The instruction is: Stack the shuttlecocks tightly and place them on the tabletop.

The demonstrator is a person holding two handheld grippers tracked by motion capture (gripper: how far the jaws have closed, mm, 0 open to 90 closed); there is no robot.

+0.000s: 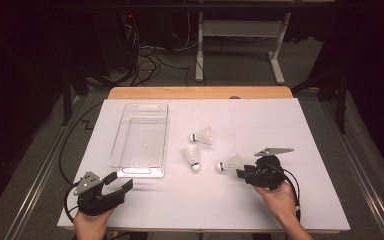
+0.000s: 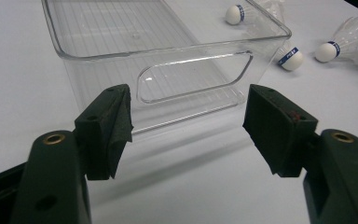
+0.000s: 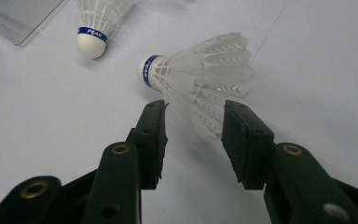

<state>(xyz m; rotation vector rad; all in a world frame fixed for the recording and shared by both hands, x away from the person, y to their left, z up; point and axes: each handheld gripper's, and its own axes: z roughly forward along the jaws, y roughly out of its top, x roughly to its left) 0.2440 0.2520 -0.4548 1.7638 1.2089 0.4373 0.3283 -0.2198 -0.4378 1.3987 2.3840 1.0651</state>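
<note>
Shuttlecock [image 3: 200, 79] skirt lies partly hidden between the half-open right tongs [image 3: 193, 135], ungripped; left tongs [image 2: 189, 121] gape wide, empty.

A white sheet [image 1: 260, 205] was laid over the table, and a strip of the wooden tabletop [image 1: 200, 93] was left uncovered along its far edge. A small dark mark [image 1: 235, 97] was seen where the sheet met the wood. Beyond the table, a grey carpeted floor [image 1: 240, 75] was seen, and a tangle of cables [image 1: 147, 57] was spread over it at the far left. A white desk frame [image 1: 240, 30] was set behind, its feet resting on the carpet. A metal rail [image 1: 35, 185] was fixed along the table's left side and another rail [image 1: 367, 185] along its right.
</note>
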